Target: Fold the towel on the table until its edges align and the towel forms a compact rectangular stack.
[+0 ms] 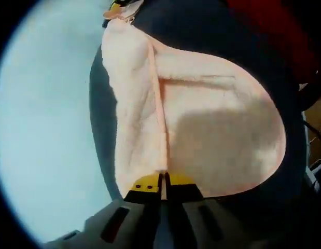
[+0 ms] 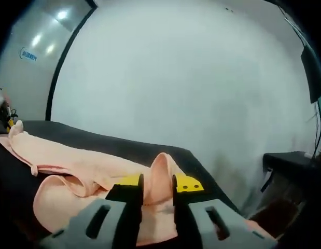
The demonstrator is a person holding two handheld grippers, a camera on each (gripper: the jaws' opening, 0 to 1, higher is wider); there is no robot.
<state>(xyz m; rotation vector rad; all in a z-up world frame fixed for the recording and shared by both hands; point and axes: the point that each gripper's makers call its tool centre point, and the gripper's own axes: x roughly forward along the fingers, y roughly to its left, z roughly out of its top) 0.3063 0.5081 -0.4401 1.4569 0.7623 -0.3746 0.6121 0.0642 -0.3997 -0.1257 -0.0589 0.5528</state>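
The peach towel (image 1: pixel 212 135) lies spread on the dark worktop (image 1: pixel 100 129), partly folded, with 1 hemmed edge running up from the left gripper (image 1: pixel 161 182); its fingers pinch that edge tight; in the right gripper view the right gripper (image 2: pixel 157 182) clamps a raised fold of towel between near-closed fingers.

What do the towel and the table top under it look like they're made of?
Towel: soft peach terry or fleece, by its fuzzy nap and a stitched hem; it drapes limply. Table: dark, matte surface, maybe a cloth or mat cover; I can't tell which.
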